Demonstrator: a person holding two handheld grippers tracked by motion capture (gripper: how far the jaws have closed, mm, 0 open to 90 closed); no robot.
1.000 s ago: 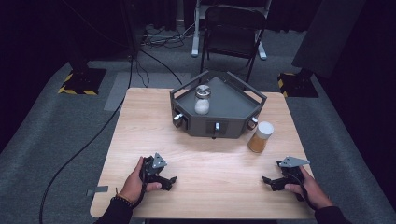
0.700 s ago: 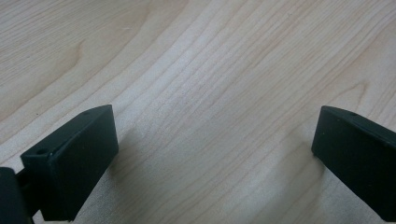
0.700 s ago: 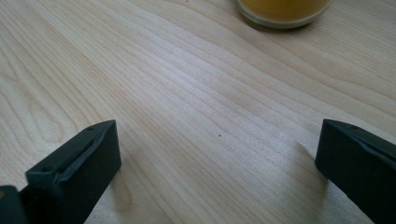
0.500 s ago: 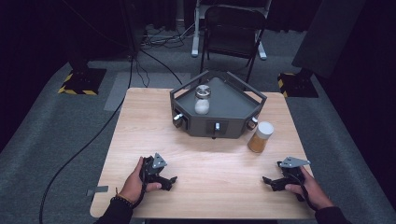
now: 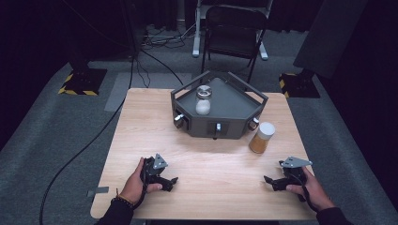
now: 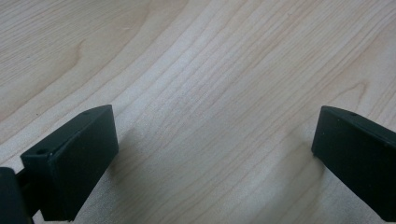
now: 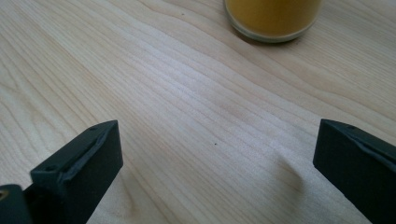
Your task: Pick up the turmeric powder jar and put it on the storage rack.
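Two grippers, two jars, one grey tray.
Left gripper [image 5: 170,180] and right gripper [image 5: 271,181] rest wide open, empty, on light wooden table [image 5: 211,159]; yellow-powder jar [image 5: 261,137] beside angular grey tray [image 5: 234,101] holding white-powder jar [image 5: 203,100].

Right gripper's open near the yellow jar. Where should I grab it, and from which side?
Grip the yellow jar around its round body below the white lid, coming in level from the near side. It stands upright beside the grey tray, and the right gripper already faces it, jaws wide apart.
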